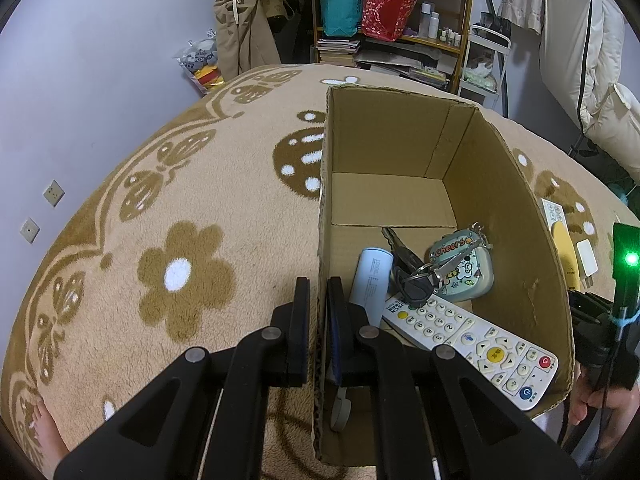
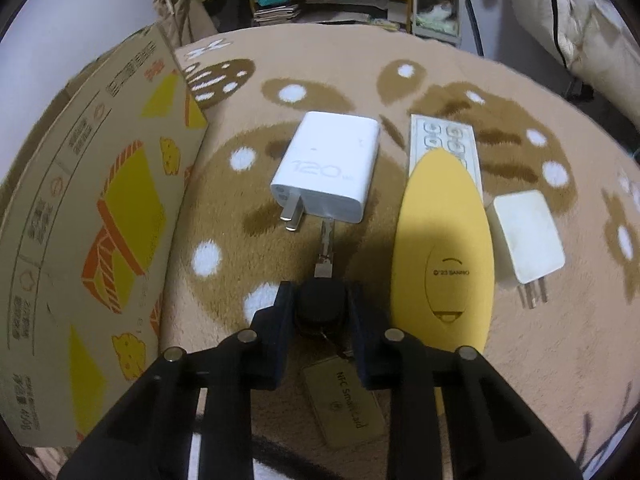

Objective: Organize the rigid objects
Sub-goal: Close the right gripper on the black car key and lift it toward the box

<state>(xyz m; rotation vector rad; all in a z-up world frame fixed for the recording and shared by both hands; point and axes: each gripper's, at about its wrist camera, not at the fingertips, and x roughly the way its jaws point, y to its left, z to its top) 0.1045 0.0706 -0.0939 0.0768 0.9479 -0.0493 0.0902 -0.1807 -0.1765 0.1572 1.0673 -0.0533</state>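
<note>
In the left wrist view my left gripper [image 1: 318,292] is shut on the left wall of an open cardboard box [image 1: 400,140] standing on the rug. The box holds a white remote [image 1: 472,344], a bunch of keys [image 1: 412,272], a pale blue cylinder [image 1: 370,280] and a "Cheers" case [image 1: 464,268]. In the right wrist view my right gripper [image 2: 320,300] is shut on the black head of a key [image 2: 320,304], its blade pointing at a white 120W charger [image 2: 332,168]. An NFC card tag [image 2: 344,404] hangs from the key.
The box's printed outer wall [image 2: 92,240] stands left of the right gripper. A yellow oval object [image 2: 440,248], a white strip [image 2: 440,136] beneath it and a small white plug [image 2: 524,236] lie on the rug to the right. Shelves [image 1: 392,20] stand behind.
</note>
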